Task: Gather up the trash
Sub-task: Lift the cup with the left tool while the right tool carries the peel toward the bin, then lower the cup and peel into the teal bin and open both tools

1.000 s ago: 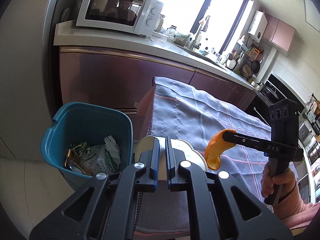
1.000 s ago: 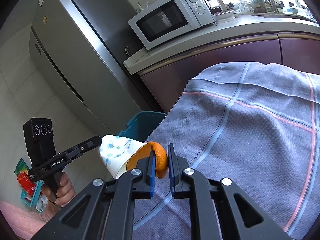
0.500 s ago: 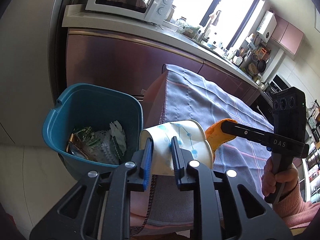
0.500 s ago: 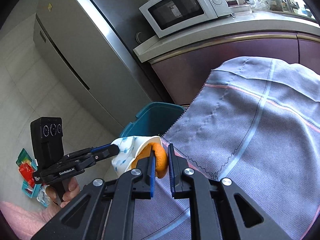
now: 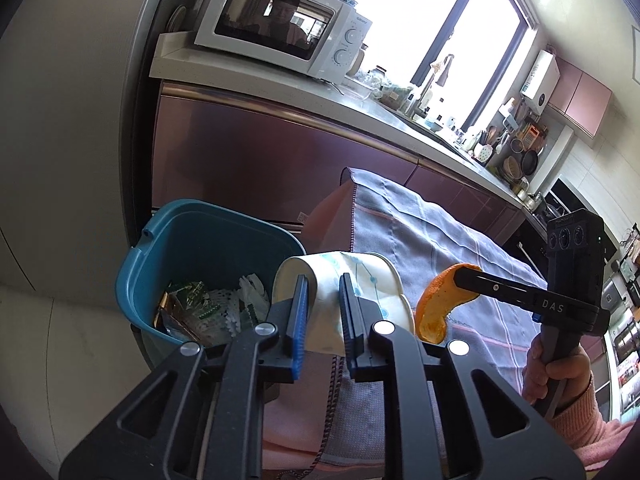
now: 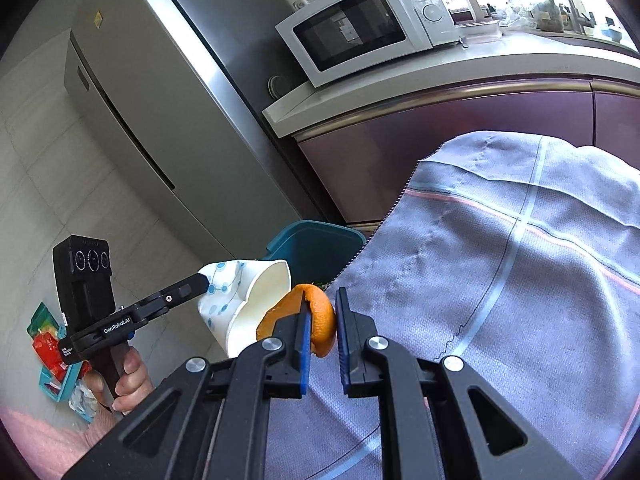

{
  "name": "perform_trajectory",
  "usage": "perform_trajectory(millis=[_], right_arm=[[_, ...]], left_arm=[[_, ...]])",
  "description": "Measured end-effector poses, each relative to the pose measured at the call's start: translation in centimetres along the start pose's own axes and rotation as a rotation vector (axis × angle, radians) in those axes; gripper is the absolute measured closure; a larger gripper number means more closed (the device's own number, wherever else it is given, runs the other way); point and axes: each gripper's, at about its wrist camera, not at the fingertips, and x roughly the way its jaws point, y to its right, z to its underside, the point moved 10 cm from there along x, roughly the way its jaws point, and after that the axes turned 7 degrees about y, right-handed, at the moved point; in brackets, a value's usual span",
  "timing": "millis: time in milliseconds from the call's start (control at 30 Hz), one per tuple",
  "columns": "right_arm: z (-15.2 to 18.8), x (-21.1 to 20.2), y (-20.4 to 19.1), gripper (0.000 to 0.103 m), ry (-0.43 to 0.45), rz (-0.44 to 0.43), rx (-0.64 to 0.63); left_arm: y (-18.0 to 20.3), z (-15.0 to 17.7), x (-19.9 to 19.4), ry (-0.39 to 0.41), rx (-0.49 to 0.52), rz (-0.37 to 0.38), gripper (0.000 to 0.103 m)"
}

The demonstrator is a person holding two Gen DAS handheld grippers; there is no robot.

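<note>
My left gripper is shut on a squashed white paper cup with blue dots, held at the table's left end beside the teal trash bin. The cup also shows in the right wrist view. My right gripper is shut on an orange peel, just right of the cup above the table's edge. The peel also shows in the left wrist view. The bin on the floor holds wrappers and white scraps.
A grey checked cloth covers the table. Behind the bin are purple cabinets, a counter with a white microwave, and a steel fridge. Colourful packets lie on the floor at left.
My left gripper has swung with the cup from over the table towards the bin, and its jaws stand a little wider on the cup. My right gripper with the peel followed left.
</note>
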Motion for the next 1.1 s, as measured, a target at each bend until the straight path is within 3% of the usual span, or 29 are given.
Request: perform_trajectory(millis=[533,1100], right_arm=[[-1.5,2.2,-2.3,0.093,-0.004,-0.051,-0.055],[-2.0,5.0,-3.0,0.093,-0.024,-0.036,-0.07]], left_arm=[[-2.5,-2.5,-0.9,0.047,0.024,-0.087,0.087],[-5.4,-3.1,0.0,0.045,0.028,-0.165,0.087]])
